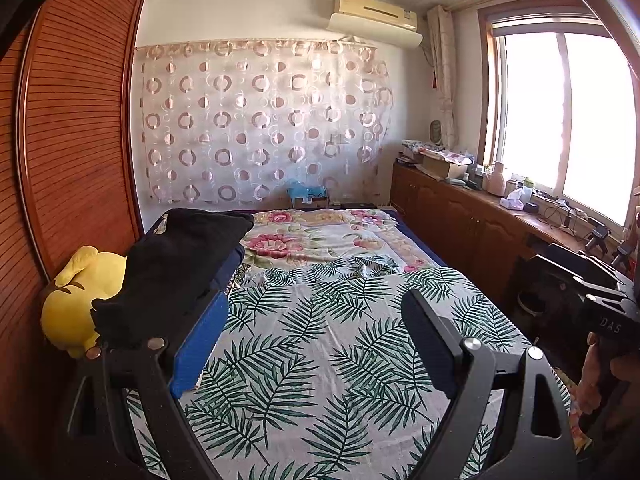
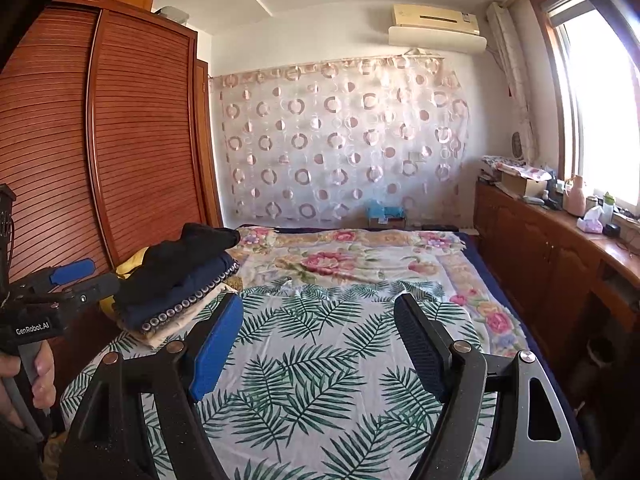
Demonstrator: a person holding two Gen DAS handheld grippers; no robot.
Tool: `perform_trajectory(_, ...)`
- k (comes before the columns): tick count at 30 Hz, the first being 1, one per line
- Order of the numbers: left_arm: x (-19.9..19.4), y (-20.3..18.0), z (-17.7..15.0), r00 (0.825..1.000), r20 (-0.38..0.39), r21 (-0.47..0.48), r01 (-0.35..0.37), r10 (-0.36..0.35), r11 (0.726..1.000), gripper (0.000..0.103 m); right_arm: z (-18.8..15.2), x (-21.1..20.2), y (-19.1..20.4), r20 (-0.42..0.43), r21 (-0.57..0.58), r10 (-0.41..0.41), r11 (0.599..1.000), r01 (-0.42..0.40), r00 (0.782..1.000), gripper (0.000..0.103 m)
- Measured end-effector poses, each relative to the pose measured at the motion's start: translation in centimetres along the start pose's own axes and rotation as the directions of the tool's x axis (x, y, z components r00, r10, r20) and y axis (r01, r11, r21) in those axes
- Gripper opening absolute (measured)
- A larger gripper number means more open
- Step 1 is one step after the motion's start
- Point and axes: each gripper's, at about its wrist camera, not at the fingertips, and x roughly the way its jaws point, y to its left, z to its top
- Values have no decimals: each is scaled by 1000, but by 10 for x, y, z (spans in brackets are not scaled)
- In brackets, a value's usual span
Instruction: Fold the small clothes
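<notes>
A stack of folded clothes (image 2: 180,288) lies at the bed's left edge, with a black garment (image 1: 180,256) on top, navy below and a beige piece with a dotted trim underneath. My left gripper (image 1: 316,300) is open over the leaf-print sheet (image 1: 320,360), nothing between its fingers. The stack is close against the outer side of its blue-padded finger (image 1: 200,344). My right gripper (image 2: 320,300) is also open and empty above the same sheet, to the right of the stack. No loose garment shows on the sheet in front of either gripper.
A yellow plush toy (image 1: 76,308) sits behind the stack against the slatted wooden wardrobe (image 2: 140,140). A floral blanket (image 2: 352,264) covers the far half of the bed. A cluttered wooden cabinet (image 1: 472,216) runs under the window on the right. A hand (image 2: 40,372) holds the left gripper's handle.
</notes>
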Motion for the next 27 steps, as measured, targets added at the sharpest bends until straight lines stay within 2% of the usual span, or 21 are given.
perform_trajectory(27, -2, 4, -1, 1000, 15, 3, -13, 13, 1000, 89, -2, 1, -14, -1, -3, 11, 1000, -11, 1000, 79)
